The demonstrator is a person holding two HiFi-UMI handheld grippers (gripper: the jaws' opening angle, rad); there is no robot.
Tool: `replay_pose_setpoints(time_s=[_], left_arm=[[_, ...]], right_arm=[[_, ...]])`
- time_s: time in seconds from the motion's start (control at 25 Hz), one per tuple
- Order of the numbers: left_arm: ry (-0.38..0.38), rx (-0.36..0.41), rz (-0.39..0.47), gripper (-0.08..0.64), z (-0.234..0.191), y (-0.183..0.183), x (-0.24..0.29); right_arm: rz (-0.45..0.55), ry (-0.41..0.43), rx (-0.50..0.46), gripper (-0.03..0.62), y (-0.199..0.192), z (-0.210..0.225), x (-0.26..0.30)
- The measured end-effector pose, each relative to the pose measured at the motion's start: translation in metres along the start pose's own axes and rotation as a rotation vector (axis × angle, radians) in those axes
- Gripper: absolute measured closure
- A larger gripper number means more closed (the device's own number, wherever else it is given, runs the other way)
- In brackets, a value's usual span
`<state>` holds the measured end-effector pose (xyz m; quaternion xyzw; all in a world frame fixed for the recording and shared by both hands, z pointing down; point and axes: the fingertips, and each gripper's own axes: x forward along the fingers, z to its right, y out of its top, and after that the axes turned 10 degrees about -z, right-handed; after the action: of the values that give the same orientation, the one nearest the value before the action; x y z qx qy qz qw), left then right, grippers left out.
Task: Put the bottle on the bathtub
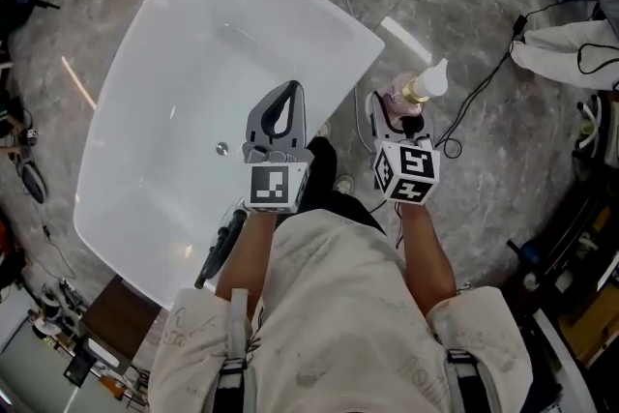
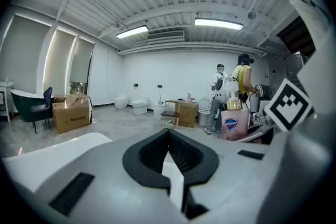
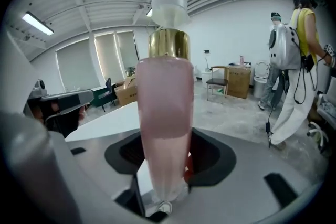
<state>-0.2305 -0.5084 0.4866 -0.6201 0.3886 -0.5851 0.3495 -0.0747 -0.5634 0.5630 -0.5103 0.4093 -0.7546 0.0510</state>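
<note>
A pink pump bottle [image 1: 407,94] with a gold collar and a white pump head is upright in my right gripper [image 1: 392,111], which is shut on its lower body. It hangs over the grey floor just right of the white bathtub [image 1: 145,92] and its right rim. In the right gripper view the bottle [image 3: 165,113] fills the gap between the jaws of the right gripper [image 3: 164,176]. My left gripper [image 1: 288,92] is over the tub's right side, shut and empty. In the left gripper view the left gripper [image 2: 169,132] has its jaws together, with the bottle [image 2: 234,122] off to the right.
The tub has a drain [image 1: 221,148] and a dark fitting [image 1: 221,251] at its near edge. Black cables [image 1: 484,92] run over the marble floor on the right. Farther off stand a person in a yellow vest [image 3: 304,50], cardboard boxes [image 2: 71,113] and toilets [image 2: 139,106].
</note>
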Motion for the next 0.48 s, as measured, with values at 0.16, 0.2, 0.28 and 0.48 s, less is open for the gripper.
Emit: replay_pose_setpoints(time_s=[0.16,0.2,0.28,0.48], left_arm=[[-0.012,-0.015,-0.058,0.557,-0.008,-0.023,0.02],[-0.016,-0.023,-0.075,0.558,-0.009,-0.029,0.023],[-0.018,-0.048,-0.1,0.558,-0.013,-0.039,0.028],[-0.016,-0.059,-0.139,0.558,-0.022,-0.058,0.038]], right_arm=[[-0.062,-0.004,0.008,0.377,-0.016,0.0,0.047],[-0.078,-0.007,0.012,0.377,-0.021,0.001,0.057],[-0.1,-0.015,0.017,0.377,-0.028,0.004,0.076],[-0.129,-0.032,0.007,0.377,-0.039,0.004,0.12]])
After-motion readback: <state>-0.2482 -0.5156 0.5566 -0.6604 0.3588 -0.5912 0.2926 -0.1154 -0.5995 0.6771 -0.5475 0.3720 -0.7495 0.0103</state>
